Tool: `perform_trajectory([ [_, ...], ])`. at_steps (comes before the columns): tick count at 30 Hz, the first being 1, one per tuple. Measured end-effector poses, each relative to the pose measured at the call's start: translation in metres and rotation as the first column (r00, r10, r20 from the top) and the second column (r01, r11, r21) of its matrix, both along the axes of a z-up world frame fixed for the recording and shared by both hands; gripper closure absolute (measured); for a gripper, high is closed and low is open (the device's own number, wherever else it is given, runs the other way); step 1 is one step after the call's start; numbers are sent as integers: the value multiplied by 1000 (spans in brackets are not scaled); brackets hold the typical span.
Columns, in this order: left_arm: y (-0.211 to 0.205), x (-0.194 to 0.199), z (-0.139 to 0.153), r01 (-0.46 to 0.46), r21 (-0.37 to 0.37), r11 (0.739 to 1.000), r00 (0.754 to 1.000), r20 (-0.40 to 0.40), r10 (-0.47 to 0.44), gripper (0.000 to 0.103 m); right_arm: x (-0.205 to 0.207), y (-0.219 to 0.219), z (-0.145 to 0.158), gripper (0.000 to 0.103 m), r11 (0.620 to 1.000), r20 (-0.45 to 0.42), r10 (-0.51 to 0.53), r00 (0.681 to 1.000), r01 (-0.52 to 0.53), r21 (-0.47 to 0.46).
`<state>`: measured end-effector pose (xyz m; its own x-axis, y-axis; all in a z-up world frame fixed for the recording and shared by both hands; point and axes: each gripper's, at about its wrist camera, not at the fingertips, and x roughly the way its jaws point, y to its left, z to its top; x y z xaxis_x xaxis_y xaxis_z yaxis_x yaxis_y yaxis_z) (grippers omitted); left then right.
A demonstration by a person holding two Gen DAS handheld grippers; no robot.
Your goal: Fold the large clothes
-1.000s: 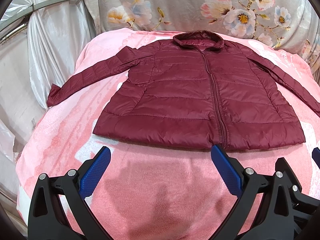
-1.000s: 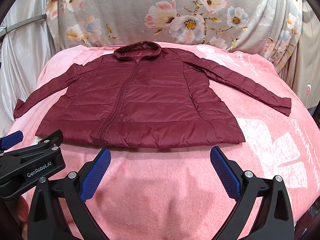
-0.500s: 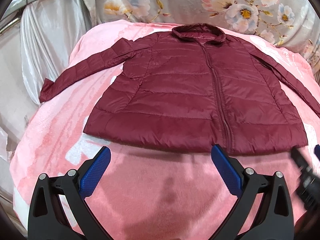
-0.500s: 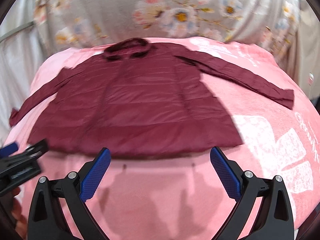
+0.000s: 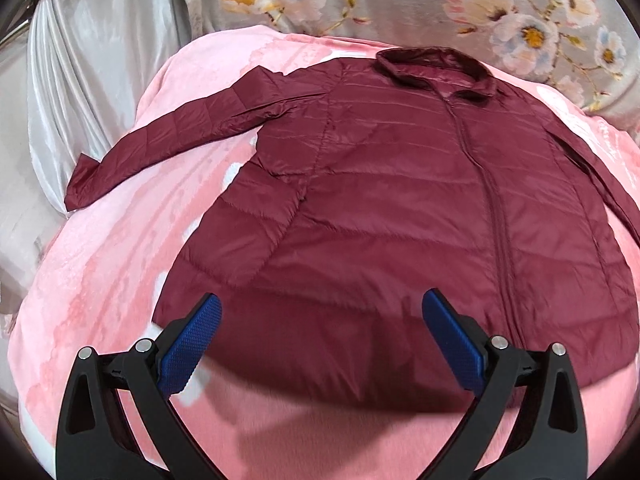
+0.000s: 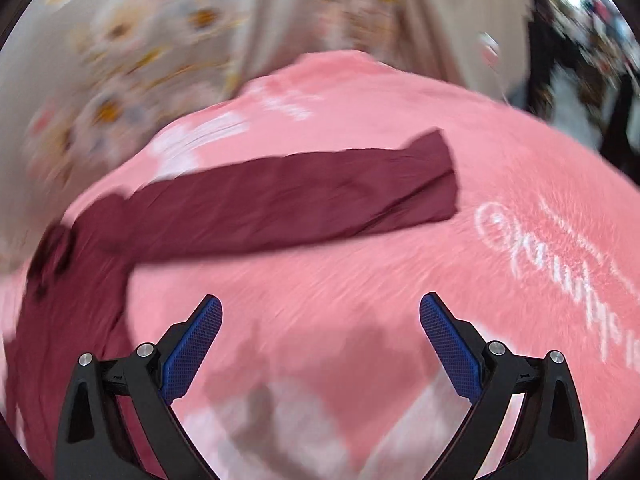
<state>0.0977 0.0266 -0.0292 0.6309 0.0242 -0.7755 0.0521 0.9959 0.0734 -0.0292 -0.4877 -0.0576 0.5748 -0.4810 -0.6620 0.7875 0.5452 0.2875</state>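
Note:
A maroon quilted jacket (image 5: 400,208) lies flat and zipped on a pink blanket (image 5: 112,264), collar at the far side. One sleeve (image 5: 168,136) stretches out to the left. My left gripper (image 5: 320,320) is open, hovering over the jacket's near hem with nothing between its blue pads (image 5: 192,340). In the blurred right wrist view, the jacket's other sleeve (image 6: 304,200) stretches toward the right, its cuff (image 6: 436,176) farthest out. My right gripper (image 6: 320,320) is open above bare blanket, a little short of that sleeve.
A floral cloth (image 5: 400,0) hangs behind the blanket. White satin drape (image 5: 80,60) and a metal rail stand at the left. White lettering (image 6: 560,260) marks the blanket at the right, where the surface rounds off. Dark clutter shows at the far right.
My left gripper moved forward over the jacket's hem. My right gripper swung quickly rightward and forward, from facing the whole jacket to facing only its right sleeve.

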Motion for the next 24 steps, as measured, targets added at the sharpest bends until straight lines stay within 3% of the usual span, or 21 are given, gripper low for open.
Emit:
perform_trajectory([
  [4,3,21,-3,-20,0,1000,1000,0,20,5,3,-55,-22,12,987,46,-111,993,104,124],
  [7,3,35,-5,-39,13,999,999,-2,39,5,10,-76,-30,19,979,55,-160,986,151,139],
  [8,3,39,-6,-44,17,999,999,-3,44,5,14,-79,-29,26,979,48,-178,983,172,108],
  [10,4,47,-7,-55,25,998,998,-4,55,5,29,-88,-27,50,982,23,-177,984,174,75],
  [12,6,54,-8,-64,30,998,998,-2,64,5,40,-94,-24,84,984,26,-169,985,166,69],
  [14,8,61,-9,-75,38,996,997,-2,75,5,51,-95,-14,94,987,38,-155,987,153,43],
  [19,15,77,-11,-110,66,992,994,3,110,5,105,-44,48,97,990,110,22,994,-6,-144],
  [22,24,86,-12,-138,69,988,990,4,138,5,153,17,85,97,953,136,229,964,-193,-233],
  [24,31,90,-12,-157,63,986,988,4,157,5,188,68,100,97,899,126,379,917,-332,-285],
])
